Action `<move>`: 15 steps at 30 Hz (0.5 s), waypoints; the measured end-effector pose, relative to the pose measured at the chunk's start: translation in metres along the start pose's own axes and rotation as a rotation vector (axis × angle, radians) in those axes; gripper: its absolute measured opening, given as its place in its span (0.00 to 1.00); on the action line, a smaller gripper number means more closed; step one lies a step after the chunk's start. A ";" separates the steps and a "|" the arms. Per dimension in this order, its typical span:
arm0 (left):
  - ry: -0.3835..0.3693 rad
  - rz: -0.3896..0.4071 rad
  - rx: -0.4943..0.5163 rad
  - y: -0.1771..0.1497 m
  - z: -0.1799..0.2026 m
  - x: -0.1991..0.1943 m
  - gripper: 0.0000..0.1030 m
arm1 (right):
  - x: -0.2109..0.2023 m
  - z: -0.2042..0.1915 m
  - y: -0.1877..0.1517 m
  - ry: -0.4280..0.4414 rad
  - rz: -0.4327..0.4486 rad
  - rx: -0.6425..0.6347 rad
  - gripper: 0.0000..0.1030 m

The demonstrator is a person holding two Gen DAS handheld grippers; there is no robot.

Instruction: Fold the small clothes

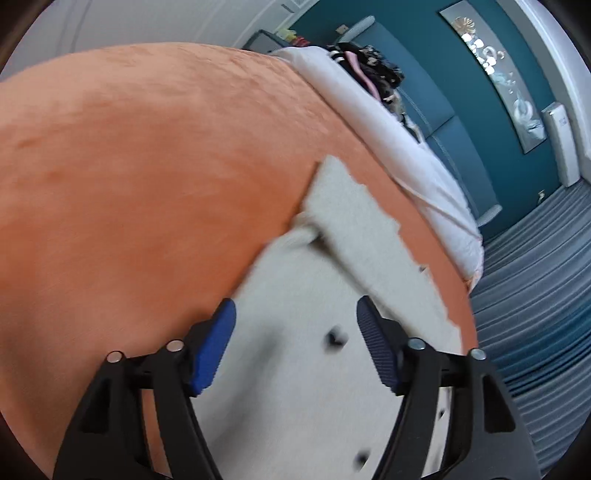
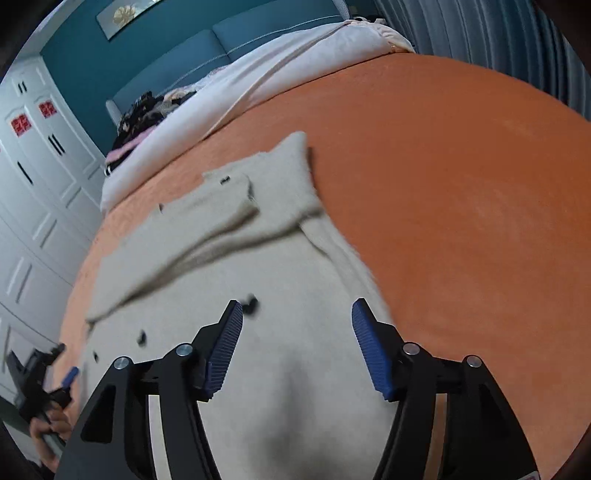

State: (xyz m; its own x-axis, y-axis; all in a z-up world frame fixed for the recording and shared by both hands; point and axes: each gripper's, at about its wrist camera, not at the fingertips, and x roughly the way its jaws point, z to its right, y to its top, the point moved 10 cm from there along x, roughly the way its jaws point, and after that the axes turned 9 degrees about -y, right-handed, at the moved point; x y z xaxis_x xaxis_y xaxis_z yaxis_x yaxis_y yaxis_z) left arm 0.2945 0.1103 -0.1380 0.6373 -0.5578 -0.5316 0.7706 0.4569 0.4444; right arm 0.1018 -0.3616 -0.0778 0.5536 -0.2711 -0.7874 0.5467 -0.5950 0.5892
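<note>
Left gripper (image 1: 295,314) jaws wide apart, nothing held, over beige knit garment (image 1: 306,369) at bottom centre; right gripper (image 2: 297,314) likewise spread, empty, above the garment's body. Garment lies on orange bedspread (image 2: 461,203), sleeve folded across upper left; white duvet (image 2: 280,70) beyond; teal headboard (image 2: 258,33) at top.

I am seeing bare orange blanket (image 2: 461,192) lying open right of the beige garment (image 2: 258,266); the white duvet (image 2: 258,85) is blocking the far edge.
</note>
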 end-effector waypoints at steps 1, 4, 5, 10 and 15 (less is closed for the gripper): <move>0.035 -0.015 -0.006 -0.012 -0.013 -0.019 0.69 | -0.013 0.014 -0.017 -0.039 -0.015 -0.029 0.63; 0.066 -0.062 -0.034 -0.048 -0.039 -0.061 0.70 | -0.036 0.047 -0.065 -0.055 -0.107 -0.020 0.65; 0.061 -0.063 -0.024 -0.057 -0.039 -0.075 0.70 | -0.044 0.058 -0.082 -0.045 -0.143 0.003 0.65; 0.069 -0.102 -0.034 -0.089 -0.027 -0.089 0.84 | -0.052 0.061 -0.130 0.016 -0.214 0.099 0.71; 0.020 -0.166 -0.070 -0.108 -0.005 -0.066 0.85 | -0.046 0.035 -0.127 0.090 -0.212 0.147 0.73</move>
State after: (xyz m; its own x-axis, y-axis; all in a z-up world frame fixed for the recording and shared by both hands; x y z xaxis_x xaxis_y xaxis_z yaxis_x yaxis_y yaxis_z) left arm 0.1689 0.1017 -0.1545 0.5010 -0.6158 -0.6080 0.8631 0.4072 0.2988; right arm -0.0153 -0.2997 -0.1225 0.4937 -0.0639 -0.8673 0.5628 -0.7368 0.3746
